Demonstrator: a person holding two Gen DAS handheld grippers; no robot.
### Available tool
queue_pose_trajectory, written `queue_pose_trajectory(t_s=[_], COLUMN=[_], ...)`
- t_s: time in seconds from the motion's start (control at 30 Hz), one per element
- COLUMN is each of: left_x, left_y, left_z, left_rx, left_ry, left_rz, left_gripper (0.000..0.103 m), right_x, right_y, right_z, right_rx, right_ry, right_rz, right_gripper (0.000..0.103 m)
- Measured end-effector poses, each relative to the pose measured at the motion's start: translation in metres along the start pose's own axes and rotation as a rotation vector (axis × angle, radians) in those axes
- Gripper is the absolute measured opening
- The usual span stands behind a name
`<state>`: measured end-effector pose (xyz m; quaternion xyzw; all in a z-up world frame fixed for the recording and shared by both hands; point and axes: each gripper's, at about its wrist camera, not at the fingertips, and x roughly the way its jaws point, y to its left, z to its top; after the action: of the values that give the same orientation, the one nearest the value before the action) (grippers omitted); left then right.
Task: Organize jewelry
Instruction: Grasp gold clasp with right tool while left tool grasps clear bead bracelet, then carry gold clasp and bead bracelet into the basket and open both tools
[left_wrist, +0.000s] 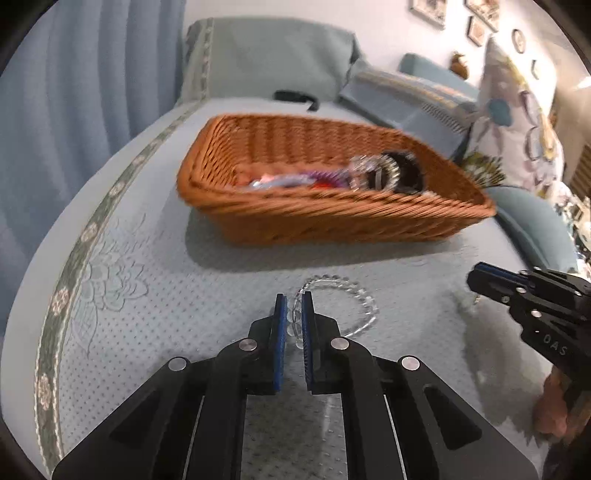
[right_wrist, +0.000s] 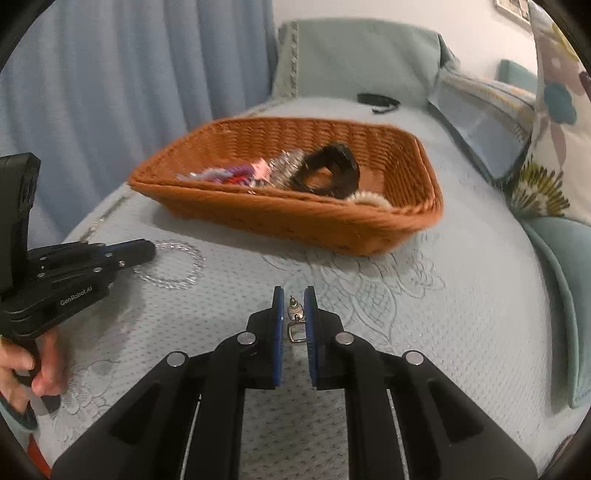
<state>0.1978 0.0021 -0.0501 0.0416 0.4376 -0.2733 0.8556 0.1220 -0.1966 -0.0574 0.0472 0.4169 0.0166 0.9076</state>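
A clear bead bracelet (left_wrist: 364, 295) lies on the pale blue quilted bedspread, and my left gripper (left_wrist: 294, 299) is shut on its near side. From the right wrist view the same bracelet (right_wrist: 184, 273) shows beside the left gripper (right_wrist: 149, 251). My right gripper (right_wrist: 294, 295) is shut on a small silver earring (right_wrist: 295, 325) with a square loop, just above the bedspread. In the left wrist view the right gripper (left_wrist: 476, 277) comes in from the right edge. Behind both stands a brown wicker basket (left_wrist: 332, 221) (right_wrist: 295, 218) holding a black hair claw (right_wrist: 328, 170), a sparkly piece and colourful items.
A black strap-like object (left_wrist: 295, 96) lies at the far end of the bed. Pillows (left_wrist: 406, 96) and a floral cushion (left_wrist: 517, 122) pile up at the right. A blue curtain (right_wrist: 129, 74) hangs at the left, past the bed's edge. A hand (right_wrist: 33, 373) holds the left gripper's handle.
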Motion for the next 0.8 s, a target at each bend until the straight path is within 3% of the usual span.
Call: queue_pose_trajectory(t_s=[0.43,0.67,0.8], left_x=[-0.048,-0.079,-0.097], left_y=[-0.014,-0.023,-0.024], left_z=[0.015,0.032,0.058], left_rx=[0.006,0.038,0.048], left_ry=[-0.150,-0.231,-0.292], left_rz=[-0.141,-0.170,-0.173], left_gripper=[0.006,0.006,0.006], right_x=[-0.033,-0.057,-0.069], right_y=[0.003,0.009,0.009], right_z=[0.009,0.023,0.047], right_rx=[0.016,0.014,0.015], right_ry=[-0.105,-0.163,-0.204], right_rz=[0.064,0.086,0.079], right_gripper=[0.009,0.009,0.009])
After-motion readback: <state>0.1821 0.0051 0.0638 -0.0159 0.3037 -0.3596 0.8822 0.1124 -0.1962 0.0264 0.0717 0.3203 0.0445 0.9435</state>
